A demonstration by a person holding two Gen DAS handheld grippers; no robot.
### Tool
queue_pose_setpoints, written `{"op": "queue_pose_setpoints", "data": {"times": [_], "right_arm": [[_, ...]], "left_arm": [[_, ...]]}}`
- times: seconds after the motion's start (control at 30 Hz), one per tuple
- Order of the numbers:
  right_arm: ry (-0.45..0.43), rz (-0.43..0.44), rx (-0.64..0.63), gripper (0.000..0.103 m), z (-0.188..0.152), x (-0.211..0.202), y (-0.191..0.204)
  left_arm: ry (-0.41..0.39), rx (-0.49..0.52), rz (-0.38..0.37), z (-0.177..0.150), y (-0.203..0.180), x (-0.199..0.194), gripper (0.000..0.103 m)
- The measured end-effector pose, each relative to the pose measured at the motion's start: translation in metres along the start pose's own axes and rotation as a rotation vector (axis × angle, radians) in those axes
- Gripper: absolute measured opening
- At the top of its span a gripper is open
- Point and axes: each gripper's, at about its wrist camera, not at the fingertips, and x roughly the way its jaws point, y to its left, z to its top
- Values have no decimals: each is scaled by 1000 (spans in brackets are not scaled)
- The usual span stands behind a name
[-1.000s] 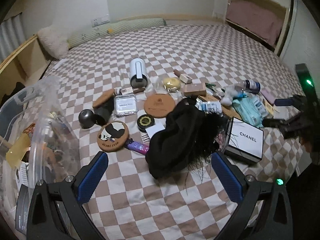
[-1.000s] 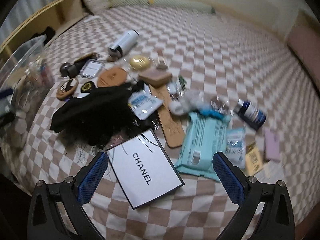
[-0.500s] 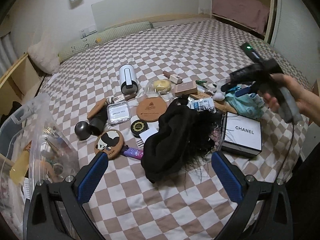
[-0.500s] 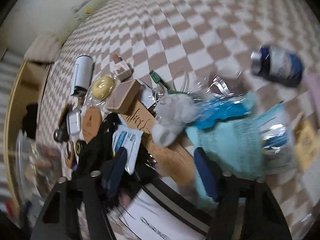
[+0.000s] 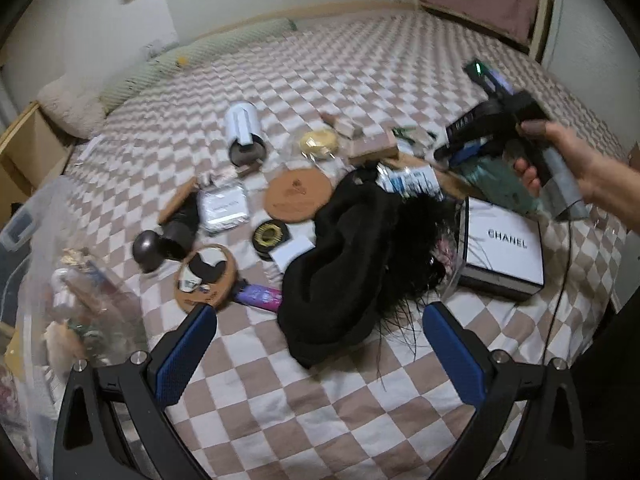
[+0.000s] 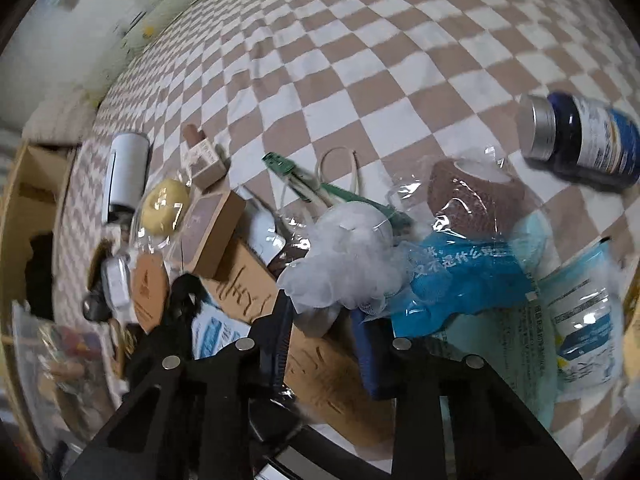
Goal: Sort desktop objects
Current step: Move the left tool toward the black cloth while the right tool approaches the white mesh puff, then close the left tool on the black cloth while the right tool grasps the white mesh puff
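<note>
Spreading across a bed [image 5: 360, 400] dressed in a brown-and-white checked sheet, the clutter sits in a pale-walled room with a long bolster [image 5: 192, 56] by the wall and a clear bin [image 5: 36, 264] at the bed's left edge. My left gripper [image 5: 320, 332] hangs wide over a black garment [image 5: 352, 248], touching nothing. My right gripper [image 6: 324, 340] is closing, its blue pads either side of a white mesh puff [image 6: 348, 264] that lies on a brown card [image 6: 320, 360] beside blue packets [image 6: 460, 280]; I cannot tell if they press it yet. A second ago those jaws stood fully wide above the white box [image 5: 504, 248]; since then my right hand [image 5: 576, 160] has swung into the left camera's view.
</note>
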Motion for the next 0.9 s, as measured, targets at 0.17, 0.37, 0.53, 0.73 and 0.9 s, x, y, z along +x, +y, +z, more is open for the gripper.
{"op": "queue_pose_setpoints", "data": {"times": [0.17, 0.37, 0.53, 0.73, 0.9], "right_arm": [[7, -3, -147, 29, -14, -6, 18], [-2, 3, -231, 28, -27, -17, 25], [-21, 41, -244, 11, -28, -35, 26], [-39, 66, -231, 11, -27, -46, 21], [-37, 65, -208, 8, -26, -47, 16]], "left_arm": [[125, 36, -79, 1, -19, 39, 103], [180, 116, 9, 0, -32, 75, 103], [142, 356, 181, -4, -44, 96, 103], [177, 374, 168, -3, -36, 105, 69], [217, 306, 102, -4, -23, 104, 40]]}}
